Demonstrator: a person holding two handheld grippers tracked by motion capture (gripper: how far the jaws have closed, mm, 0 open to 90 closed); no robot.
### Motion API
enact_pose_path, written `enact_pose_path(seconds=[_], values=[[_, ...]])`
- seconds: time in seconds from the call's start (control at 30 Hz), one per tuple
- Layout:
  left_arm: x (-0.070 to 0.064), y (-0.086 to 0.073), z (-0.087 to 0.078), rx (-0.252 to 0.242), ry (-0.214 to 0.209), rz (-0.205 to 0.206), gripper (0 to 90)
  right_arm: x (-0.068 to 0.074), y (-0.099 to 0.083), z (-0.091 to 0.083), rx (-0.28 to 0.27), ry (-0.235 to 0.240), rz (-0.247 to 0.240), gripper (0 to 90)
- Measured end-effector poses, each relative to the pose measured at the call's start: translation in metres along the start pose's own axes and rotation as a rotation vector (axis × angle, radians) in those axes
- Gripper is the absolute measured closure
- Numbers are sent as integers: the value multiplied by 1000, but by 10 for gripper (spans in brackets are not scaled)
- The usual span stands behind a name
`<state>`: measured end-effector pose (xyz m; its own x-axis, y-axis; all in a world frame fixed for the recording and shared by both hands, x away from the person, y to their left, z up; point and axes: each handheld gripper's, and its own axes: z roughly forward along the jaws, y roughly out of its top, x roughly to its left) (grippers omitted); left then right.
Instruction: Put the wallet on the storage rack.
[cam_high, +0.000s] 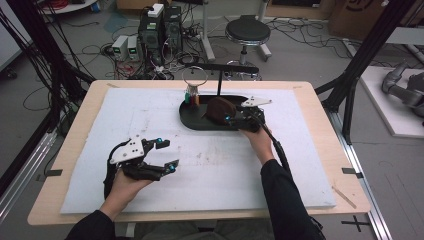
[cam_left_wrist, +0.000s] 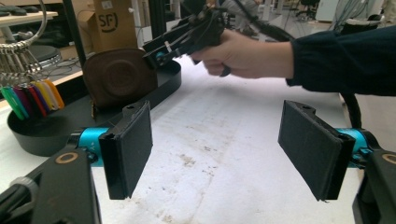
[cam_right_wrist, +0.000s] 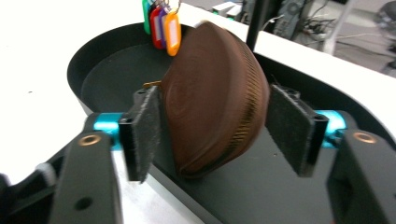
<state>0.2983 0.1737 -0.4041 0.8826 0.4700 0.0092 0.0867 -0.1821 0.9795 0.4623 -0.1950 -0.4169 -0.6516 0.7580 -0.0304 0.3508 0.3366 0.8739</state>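
A brown round zipped pouch (cam_high: 219, 110) stands on edge in a black oval tray (cam_high: 200, 123). My right gripper (cam_high: 231, 119) reaches over the tray's near rim. In the right gripper view the pouch (cam_right_wrist: 215, 93) sits between the open jaws of that gripper (cam_right_wrist: 217, 133). The left pad (cam_right_wrist: 142, 135) touches the pouch; the right pad (cam_right_wrist: 289, 133) stands a sliver off it. My left gripper (cam_high: 166, 155) hovers open over the white mat at the front left, nothing between its pads (cam_left_wrist: 130, 149). From there the pouch (cam_left_wrist: 119, 77) and the right gripper (cam_left_wrist: 161, 53) are visible.
Coloured key tags (cam_high: 192, 98) hang from a metal ring (cam_high: 195, 75) at the tray's left end (cam_right_wrist: 93, 60). A black pole (cam_high: 219, 82) with a crossbar rises from the tray behind the pouch. The white mat (cam_high: 210, 165) covers the wooden table.
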Motion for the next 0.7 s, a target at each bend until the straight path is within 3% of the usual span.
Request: enact_pose_path(seconds=[0.17,0.3,0.43,0.7], values=[[3,0,0,5,9,-2,261,-2,10,-26,-7,-18,-37,290],[7,0,0,14,28,0,261,0,14,-57,-61,25,-50,283],[13,-1,0,26,59,11,261,1,11,-85,-71,57,-60,259],[24,-7,-5,64,132,23,261,-1,-16,-141,-141,83,11,233]])
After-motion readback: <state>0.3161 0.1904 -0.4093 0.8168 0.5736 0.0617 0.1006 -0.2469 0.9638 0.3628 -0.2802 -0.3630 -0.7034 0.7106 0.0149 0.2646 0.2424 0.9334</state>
